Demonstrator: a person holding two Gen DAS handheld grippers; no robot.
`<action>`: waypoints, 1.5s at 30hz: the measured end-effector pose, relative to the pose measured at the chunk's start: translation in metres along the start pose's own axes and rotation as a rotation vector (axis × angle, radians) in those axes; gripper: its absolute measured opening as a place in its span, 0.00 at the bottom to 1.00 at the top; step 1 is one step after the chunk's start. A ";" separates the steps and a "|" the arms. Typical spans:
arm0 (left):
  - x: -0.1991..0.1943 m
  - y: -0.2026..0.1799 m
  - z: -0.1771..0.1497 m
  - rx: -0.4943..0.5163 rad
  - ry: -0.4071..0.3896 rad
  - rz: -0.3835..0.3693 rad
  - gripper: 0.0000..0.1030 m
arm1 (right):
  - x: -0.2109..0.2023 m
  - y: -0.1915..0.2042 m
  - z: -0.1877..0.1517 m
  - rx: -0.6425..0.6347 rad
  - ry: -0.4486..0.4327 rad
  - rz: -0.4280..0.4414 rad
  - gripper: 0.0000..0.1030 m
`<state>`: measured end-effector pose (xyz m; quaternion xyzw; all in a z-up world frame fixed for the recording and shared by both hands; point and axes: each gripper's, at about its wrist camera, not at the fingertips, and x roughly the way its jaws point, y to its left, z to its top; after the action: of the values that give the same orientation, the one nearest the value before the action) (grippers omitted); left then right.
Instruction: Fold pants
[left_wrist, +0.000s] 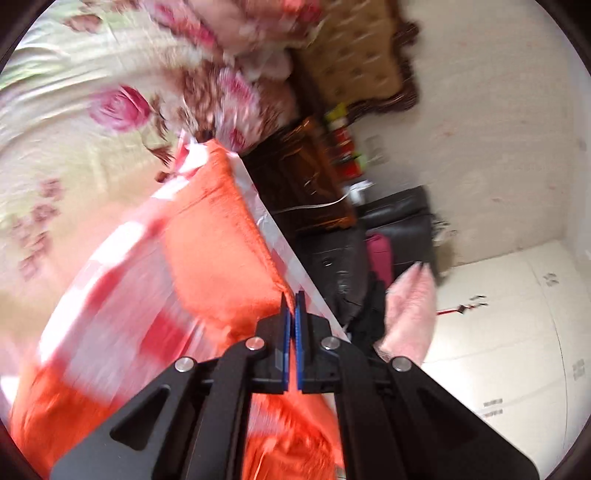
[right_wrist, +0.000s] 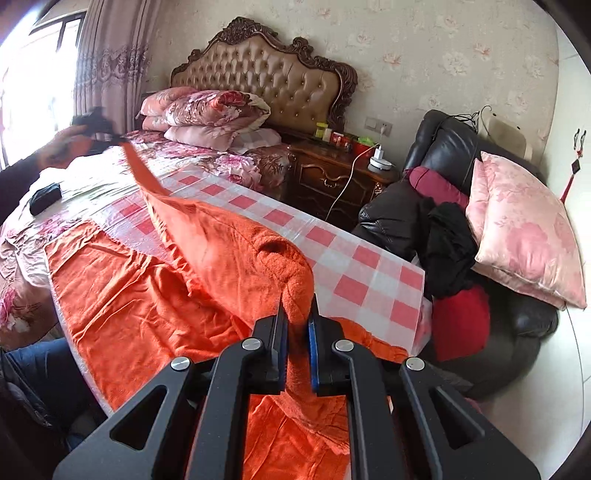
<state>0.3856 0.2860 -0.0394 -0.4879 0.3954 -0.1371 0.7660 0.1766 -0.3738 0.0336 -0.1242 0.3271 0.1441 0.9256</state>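
The orange pants (right_wrist: 155, 291) lie spread on a red-and-white checked sheet (right_wrist: 354, 269) on the bed. My right gripper (right_wrist: 295, 306) is shut on a thick fold of the pants' upper layer and holds it raised. My left gripper (left_wrist: 294, 299) is shut on an edge of the pants (left_wrist: 218, 240), lifted off the sheet; its view is tilted and blurred. In the right wrist view the left gripper (right_wrist: 110, 137) shows far at the left, holding a stretched strip of the pants in the air.
A floral quilt (right_wrist: 207, 110) and pillows lie by the tufted headboard (right_wrist: 266, 77). A dark nightstand (right_wrist: 332, 173) and a black armchair (right_wrist: 480, 229) with clothes and a pink pillow (right_wrist: 524, 232) stand right of the bed. A black object (right_wrist: 44, 197) lies on the bed's left side.
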 end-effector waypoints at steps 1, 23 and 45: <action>-0.025 0.009 -0.019 0.003 -0.021 -0.010 0.01 | -0.003 0.002 -0.008 0.006 -0.002 -0.002 0.09; -0.078 0.202 -0.210 -0.175 0.016 0.048 0.01 | -0.055 -0.010 -0.212 1.019 0.118 0.112 0.72; -0.071 0.201 -0.206 -0.177 0.040 0.030 0.01 | 0.009 -0.052 -0.210 1.467 0.288 0.208 0.79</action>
<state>0.1522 0.2945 -0.2210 -0.5450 0.4283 -0.0999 0.7138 0.0818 -0.4888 -0.1240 0.5380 0.4670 -0.0418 0.7006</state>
